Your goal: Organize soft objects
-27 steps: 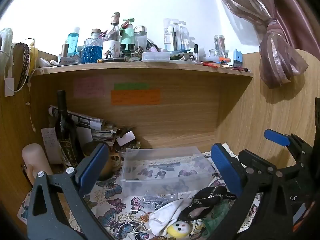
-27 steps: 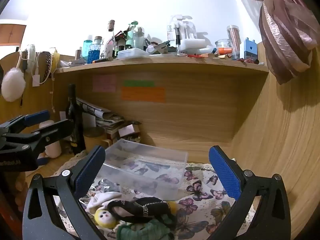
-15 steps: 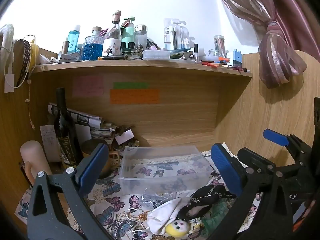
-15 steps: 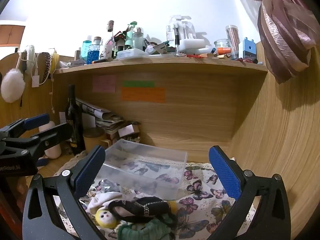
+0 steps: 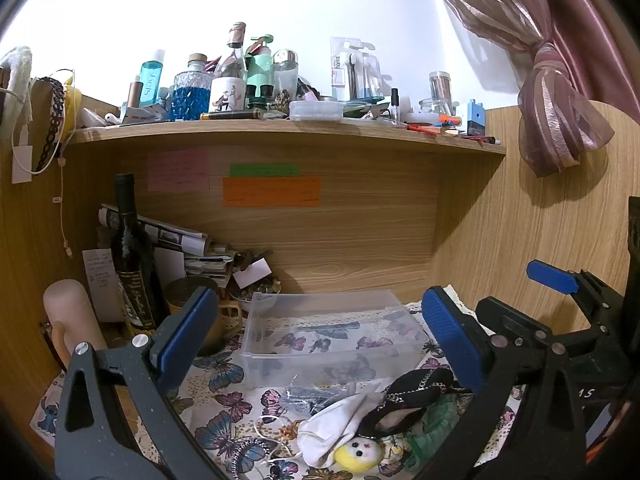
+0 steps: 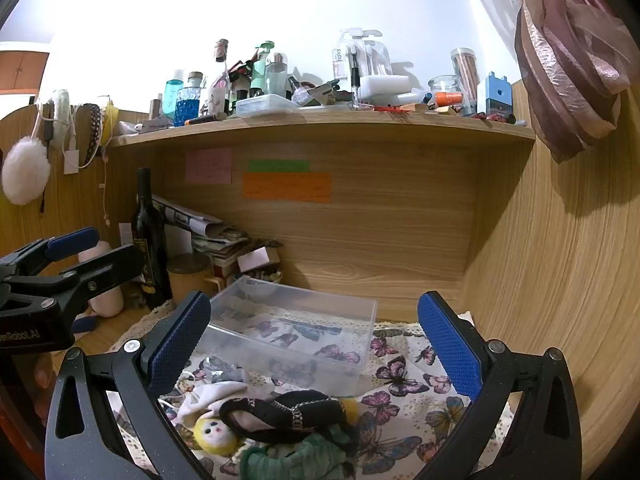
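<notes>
Both hand-held grippers hover level above the butterfly-print cloth (image 5: 224,408), pointing toward the back of the wooden desk nook. The left gripper (image 5: 320,340) has its blue-padded jaws spread wide with nothing between them; the right gripper (image 6: 314,344) is spread just as wide, also holding nothing. In the left wrist view the right gripper appears from the side at the right edge, just beside the left one.

The pile of soft things lies on the cloth directly in front of the clear rectangular plastic bin (image 5: 332,336), touching or nearly touching its near wall: a white cloth pouch (image 5: 328,424), a small yellow plush face with black eyes (image 5: 358,453), a black fabric band with pale trim (image 5: 412,396) draped over them, and a green knitted piece (image 6: 292,460) nearest the cameras. The bin holds none of them.

Compared with a second ago, the left view has drifted slightly so the bin sits a little lower and further off; the pile and bin have not moved, and both grippers stay open.
</notes>
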Demonstrator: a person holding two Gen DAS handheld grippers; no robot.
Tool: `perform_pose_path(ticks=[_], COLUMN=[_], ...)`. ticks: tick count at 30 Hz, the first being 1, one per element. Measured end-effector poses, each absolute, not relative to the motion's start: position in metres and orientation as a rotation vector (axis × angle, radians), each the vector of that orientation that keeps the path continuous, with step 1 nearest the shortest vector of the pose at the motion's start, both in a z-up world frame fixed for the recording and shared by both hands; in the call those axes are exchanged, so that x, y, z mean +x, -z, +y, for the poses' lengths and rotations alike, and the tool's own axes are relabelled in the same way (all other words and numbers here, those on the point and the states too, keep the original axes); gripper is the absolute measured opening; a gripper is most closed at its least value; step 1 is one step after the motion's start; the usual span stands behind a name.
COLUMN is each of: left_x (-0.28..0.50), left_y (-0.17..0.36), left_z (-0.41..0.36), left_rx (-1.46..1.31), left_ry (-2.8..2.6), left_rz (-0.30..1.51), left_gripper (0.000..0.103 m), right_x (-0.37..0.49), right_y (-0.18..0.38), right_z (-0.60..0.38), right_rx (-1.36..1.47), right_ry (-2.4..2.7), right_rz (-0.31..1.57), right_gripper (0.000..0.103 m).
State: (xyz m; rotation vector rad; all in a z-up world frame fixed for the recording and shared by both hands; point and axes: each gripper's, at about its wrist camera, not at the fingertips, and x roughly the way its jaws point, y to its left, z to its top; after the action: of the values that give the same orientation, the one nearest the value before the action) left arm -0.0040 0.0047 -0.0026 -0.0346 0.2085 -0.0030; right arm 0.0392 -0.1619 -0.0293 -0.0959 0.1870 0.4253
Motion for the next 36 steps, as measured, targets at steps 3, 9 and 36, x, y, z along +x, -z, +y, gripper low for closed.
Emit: perform_pose_path(ticks=[3, 9, 36], left_x=[-0.0043, -0.0048, -0.0058], left_y=[0.0027, 0.0029, 0.0036], left_z=[0.0053, 0.0059, 0.0048], left_rx=[-0.034, -0.034, -0.029], left_ry=[0.003, 0.002, 0.002], left_rz=[0.208, 0.207, 0.205], left_gripper=[0.103, 0.103, 0.103], right_x=[0.0384, 0.0381, 0.0349], right_y=[0.0289, 0.0293, 0.0257], right_z=[-0.161, -0.1608, -0.1634], right_rx=[-0.097, -0.095, -0.075], right_ry=[-0.423, -0.42, -0.411], right_rz=[0.186, 0.187, 0.179], right_gripper=[0.103, 0.103, 0.103])
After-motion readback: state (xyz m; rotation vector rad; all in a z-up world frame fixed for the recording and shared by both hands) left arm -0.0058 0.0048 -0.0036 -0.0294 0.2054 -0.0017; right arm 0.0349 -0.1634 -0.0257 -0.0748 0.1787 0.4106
